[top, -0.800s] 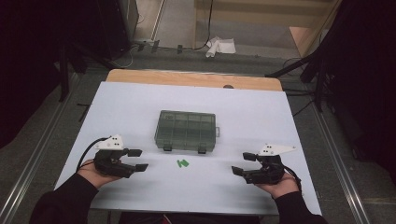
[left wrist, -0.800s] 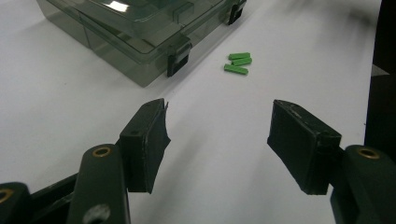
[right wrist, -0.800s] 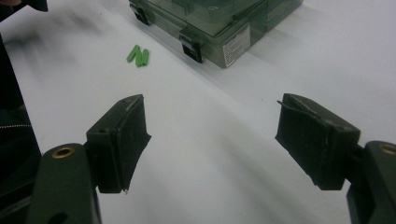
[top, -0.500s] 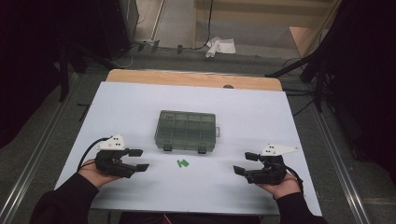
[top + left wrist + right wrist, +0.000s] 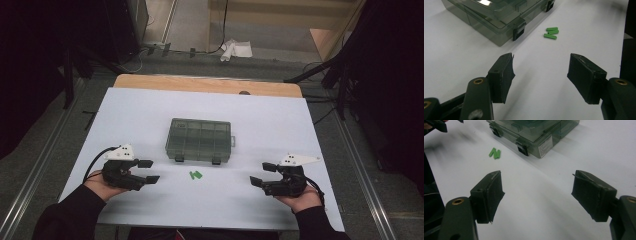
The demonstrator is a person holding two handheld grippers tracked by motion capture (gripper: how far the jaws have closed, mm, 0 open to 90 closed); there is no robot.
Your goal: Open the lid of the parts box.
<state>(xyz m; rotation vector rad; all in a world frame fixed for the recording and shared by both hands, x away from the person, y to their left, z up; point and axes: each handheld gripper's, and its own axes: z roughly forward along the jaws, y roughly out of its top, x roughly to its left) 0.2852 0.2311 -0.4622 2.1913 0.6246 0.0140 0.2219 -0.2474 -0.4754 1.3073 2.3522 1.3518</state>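
Near the front edge of the tabletop [image 5: 150, 110], the left gripper [image 5: 149, 171] and right gripper [image 5: 261, 174] are resting with jaws spread and nothing between them — the green pieces [image 5: 195, 175] are lying midway, just in front of the closed compartment box [image 5: 200, 140] at the centre. A good pick probably means coming down over one piece, jaws straddling its narrow sides — not nudging its neighbours.

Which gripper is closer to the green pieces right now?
Left. The left gripper sits just left of the green pieces; the right gripper is farther off on their right.
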